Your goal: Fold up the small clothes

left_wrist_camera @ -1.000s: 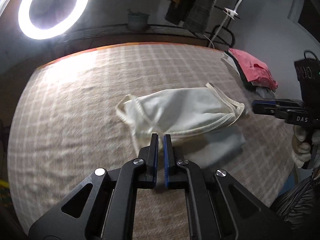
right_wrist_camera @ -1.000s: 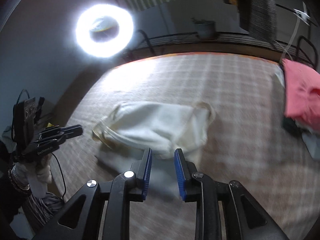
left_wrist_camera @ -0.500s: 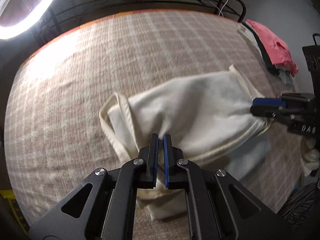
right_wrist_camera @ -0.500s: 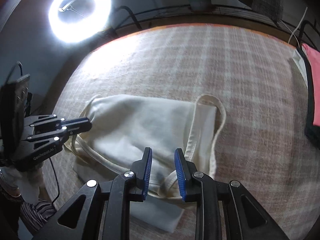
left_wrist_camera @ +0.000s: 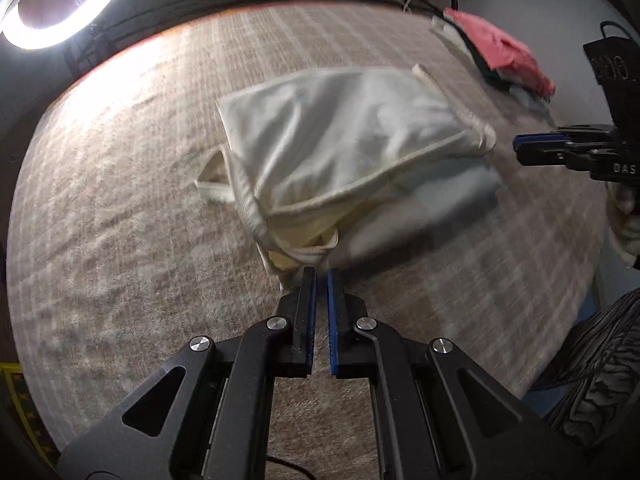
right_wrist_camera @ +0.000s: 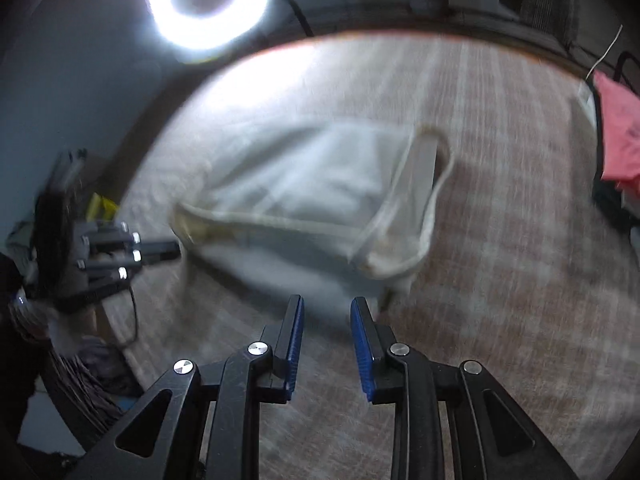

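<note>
A cream sleeveless top (left_wrist_camera: 340, 140) lies folded over itself on the plaid bedcover (left_wrist_camera: 120, 200), its straps and armholes toward the near edge. It also shows, blurred, in the right wrist view (right_wrist_camera: 320, 192). My left gripper (left_wrist_camera: 321, 276) sits just short of the top's near strap bundle with its jaws almost together and nothing between them. My right gripper (right_wrist_camera: 326, 308) is open and empty, a little back from the top's near edge. Each gripper shows in the other's view: the right (left_wrist_camera: 560, 148), the left (right_wrist_camera: 132, 252).
A pile of folded clothes with a pink one on top (left_wrist_camera: 500, 44) lies at the far right of the bed; it shows in the right wrist view (right_wrist_camera: 616, 136) too. A ring light (left_wrist_camera: 48, 0) glares at the far left. Bed edges run close on both sides.
Both grippers have pulled back from the top, which now lies free on the bed. The left gripper no longer reaches over the cloth; the right stays open.
</note>
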